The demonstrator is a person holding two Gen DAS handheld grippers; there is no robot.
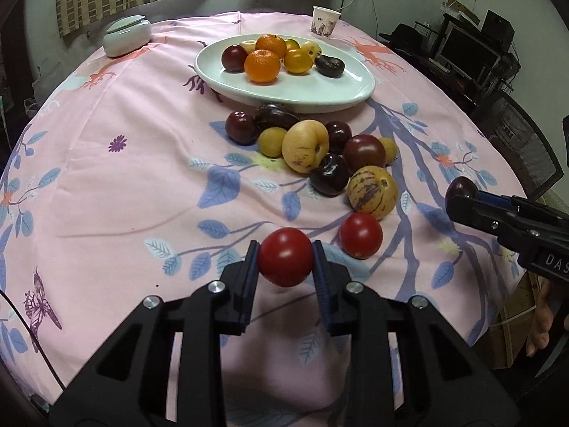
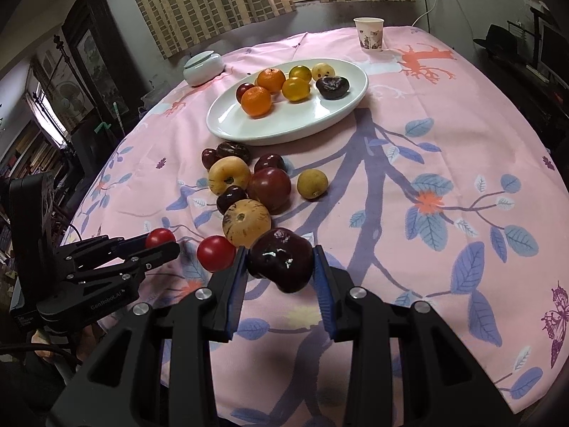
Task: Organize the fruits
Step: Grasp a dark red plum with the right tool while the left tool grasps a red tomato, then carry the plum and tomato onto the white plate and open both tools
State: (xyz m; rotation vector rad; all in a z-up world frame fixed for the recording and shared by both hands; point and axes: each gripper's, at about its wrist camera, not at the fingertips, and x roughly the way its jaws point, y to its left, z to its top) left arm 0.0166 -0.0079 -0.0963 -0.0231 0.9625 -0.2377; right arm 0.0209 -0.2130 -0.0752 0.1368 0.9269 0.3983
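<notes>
- Pink cloth [image 1: 124, 195] printed with blue leaves and branches covers the table; behind it we note checked curtains [image 2: 213, 3] and a lit window gap.
- We find a white oval plate [image 1: 320, 89] toward the far side, carrying two oranges [image 1: 263, 66], yellow fruits, a dark red plum and a blackish fruit.
- We record a loose cluster of fruit [image 1: 320, 156] on the cloth just in front of the plate: dark plums, pale yellow fruits, and a striped yellow melon-like fruit [image 1: 371, 192].
- We see the left gripper [image 1: 284, 263] clamped on a red tomato [image 1: 284, 261], blue pads pressing both its sides, near the table's front edge.
- We note a second red tomato [image 1: 361, 235] lying on the cloth just beside the held one, apart from the pads.
- We see the right gripper [image 2: 281, 267] closed on a dark purple plum [image 2: 281, 259], held near the striped fruit; whether it clears the cloth we cannot tell.
- We log a lidded white jar [image 1: 126, 35] and a paper cup [image 1: 324, 21] at the far edge, well apart from the fruit.
</notes>
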